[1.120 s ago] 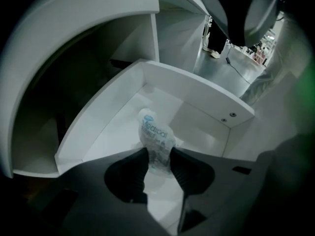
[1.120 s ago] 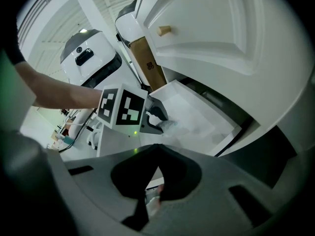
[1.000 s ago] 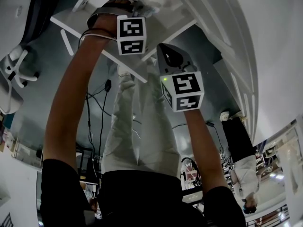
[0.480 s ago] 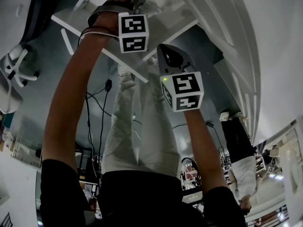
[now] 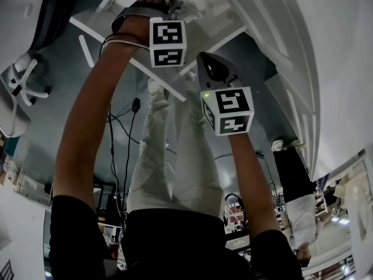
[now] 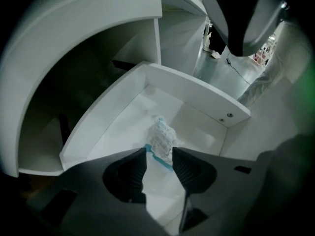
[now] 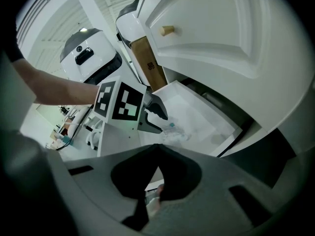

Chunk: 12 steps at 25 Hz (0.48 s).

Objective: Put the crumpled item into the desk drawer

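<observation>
Your left gripper [image 6: 158, 152], jaws apart but just narrowing, frames the crumpled wrapper [image 6: 162, 137] in the drawer [image 6: 197, 90]; head view hides those jaws. Right gripper [image 7: 158, 147], four o'clock, pinched shut.

Drawer [image 6: 197, 100] open from above, bare around crumpled item [image 6: 162, 137], desk [image 6: 88, 23] overhanging its rear

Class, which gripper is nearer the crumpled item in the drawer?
Left. The left gripper hangs just over the item, jaws apart after closing slightly, not gripping it; the right gripper sits shut outside the drawer.
</observation>
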Motion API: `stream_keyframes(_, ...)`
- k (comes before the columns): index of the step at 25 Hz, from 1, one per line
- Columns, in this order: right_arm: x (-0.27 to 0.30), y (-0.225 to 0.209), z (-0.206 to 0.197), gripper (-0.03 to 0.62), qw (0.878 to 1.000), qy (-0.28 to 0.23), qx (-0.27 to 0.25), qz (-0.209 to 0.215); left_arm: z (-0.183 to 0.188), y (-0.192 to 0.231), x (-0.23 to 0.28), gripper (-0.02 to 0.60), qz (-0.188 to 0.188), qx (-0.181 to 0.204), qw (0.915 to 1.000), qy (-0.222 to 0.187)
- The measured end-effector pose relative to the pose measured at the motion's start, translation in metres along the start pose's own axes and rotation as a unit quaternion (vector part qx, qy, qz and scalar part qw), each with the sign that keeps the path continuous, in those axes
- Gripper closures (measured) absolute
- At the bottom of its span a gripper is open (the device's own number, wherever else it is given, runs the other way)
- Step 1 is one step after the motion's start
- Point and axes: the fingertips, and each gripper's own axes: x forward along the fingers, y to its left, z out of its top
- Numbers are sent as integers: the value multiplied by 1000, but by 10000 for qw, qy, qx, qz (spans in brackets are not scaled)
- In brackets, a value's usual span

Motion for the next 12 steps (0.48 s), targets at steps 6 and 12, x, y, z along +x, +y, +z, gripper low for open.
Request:
stream_keyframes(6, -6, 4, 8, 599, 10000, -41, -41, -14, 0, 5, -18, 504, 68, -85, 9999, -107)
stream_keyframes(12, -15, 6, 18, 599, 9999, -95, -62, -35, 2, 8, -37, 554, 88, -386, 9988, -273)
